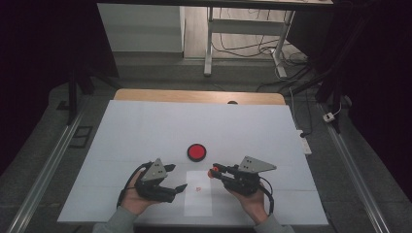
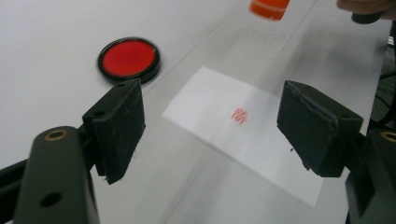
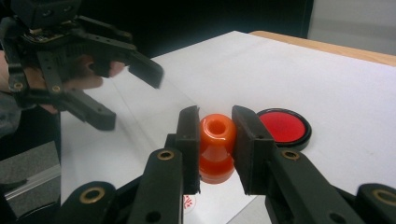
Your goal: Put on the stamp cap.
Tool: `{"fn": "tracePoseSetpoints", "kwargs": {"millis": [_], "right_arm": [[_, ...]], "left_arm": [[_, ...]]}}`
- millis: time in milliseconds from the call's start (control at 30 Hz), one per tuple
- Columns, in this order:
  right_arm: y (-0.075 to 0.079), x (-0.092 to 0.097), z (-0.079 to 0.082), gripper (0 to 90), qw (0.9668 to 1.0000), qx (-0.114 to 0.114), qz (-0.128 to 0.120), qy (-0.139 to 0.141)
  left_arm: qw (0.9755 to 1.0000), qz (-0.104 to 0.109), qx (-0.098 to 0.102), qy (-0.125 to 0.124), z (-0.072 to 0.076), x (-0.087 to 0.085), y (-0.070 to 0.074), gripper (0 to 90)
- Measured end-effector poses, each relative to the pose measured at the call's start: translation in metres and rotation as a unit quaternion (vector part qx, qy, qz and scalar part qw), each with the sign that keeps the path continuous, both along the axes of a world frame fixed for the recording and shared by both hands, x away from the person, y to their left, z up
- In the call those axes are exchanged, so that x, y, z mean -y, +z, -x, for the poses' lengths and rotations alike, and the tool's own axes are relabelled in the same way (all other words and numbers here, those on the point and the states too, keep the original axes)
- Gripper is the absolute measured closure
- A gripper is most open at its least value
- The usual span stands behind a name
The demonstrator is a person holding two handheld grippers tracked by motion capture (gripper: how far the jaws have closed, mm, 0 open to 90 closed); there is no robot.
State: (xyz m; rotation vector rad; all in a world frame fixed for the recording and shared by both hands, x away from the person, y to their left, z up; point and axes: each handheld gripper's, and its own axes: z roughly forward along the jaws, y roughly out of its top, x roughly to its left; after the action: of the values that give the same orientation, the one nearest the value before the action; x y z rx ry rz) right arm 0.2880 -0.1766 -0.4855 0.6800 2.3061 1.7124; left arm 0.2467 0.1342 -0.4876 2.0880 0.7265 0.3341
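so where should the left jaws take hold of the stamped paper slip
Take the paper slip by a short end, coming in low from the person's side. It lies flat on the white table, so only an edge can be pinched, and that end keeps clear of the red print, the ink pad and the right gripper holding the orange stamp.

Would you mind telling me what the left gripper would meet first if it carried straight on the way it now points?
Probably the white paper slip bearing a red stamp mark: the left gripper, jaws open and empty, frames it dead ahead. Depth is hard to judge.

Right tongs [image 3: 217, 140] clamp an orange stamp [image 3: 216, 148] over paper [image 3: 196, 205].
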Motion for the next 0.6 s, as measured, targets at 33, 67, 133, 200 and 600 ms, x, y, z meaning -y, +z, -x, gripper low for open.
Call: {"fn": "tracePoseSetpoints", "kwargs": {"millis": [33, 67, 133, 200, 600], "right_arm": [[0.0, 0.001, 0.0, 72.8, 1.0, 0.0, 0.0, -0.002], [0.0, 0.001, 0.0, 72.8, 1.0, 0.0, 0.0, -0.003], [0.001, 0.003, -0.001, 72.8, 1.0, 0.002, 0.0, -0.005], [0.001, 0.004, -0.001, 72.8, 1.0, 0.002, 0.0, -0.007], [0.003, 0.012, -0.005, 72.8, 0.9998, 0.005, -0.002, -0.022]], "left_arm": [[1.0, 0.001, -0.002, 0.003, 0.001, -0.004, 0.0, 23.8], [1.0, 0.002, -0.003, 0.005, 0.002, -0.008, -0.001, 23.8], [0.9999, -0.001, -0.005, 0.009, 0.005, -0.015, -0.002, 24.0], [0.9999, -0.002, -0.005, 0.012, 0.007, -0.021, -0.003, 24.0], [0.9989, 0.01, -0.006, 0.046, 0.016, -0.053, -0.007, 24.0]]}}
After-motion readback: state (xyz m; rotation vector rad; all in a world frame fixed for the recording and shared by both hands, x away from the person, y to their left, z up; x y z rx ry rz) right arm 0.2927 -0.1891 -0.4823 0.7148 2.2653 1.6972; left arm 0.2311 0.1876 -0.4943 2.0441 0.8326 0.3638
